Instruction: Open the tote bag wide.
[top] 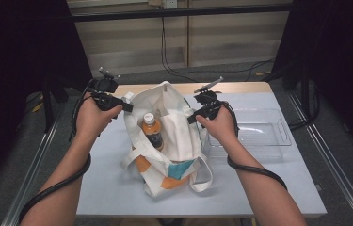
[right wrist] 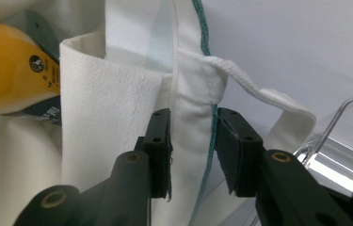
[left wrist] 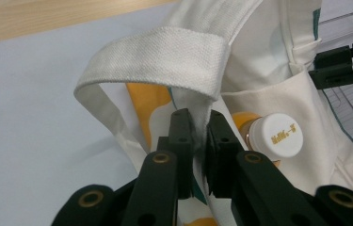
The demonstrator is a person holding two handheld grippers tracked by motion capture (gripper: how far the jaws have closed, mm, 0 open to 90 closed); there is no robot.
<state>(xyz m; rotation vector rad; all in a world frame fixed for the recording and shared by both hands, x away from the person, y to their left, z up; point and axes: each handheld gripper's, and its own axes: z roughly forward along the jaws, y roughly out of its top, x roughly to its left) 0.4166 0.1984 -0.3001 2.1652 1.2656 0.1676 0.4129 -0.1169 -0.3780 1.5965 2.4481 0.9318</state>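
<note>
Tote bag (top: pixel 169 141) rim sits pinched between the left gripper's (left wrist: pixel 200 134) fingers – bottle (left wrist: pixel 277 136) just beside them. Right gripper's (right wrist: pixel 193 141) fingers straddle the opposite rim – apart, barely touching the cloth.

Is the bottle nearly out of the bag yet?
Not yet. The orange bottle stands inside the white bag. The left tool is pinching one side of the bag's rim, and the right tool has the other side between its jaws. Lifting the bottle out remains, perhaps into the clear tray.
</note>
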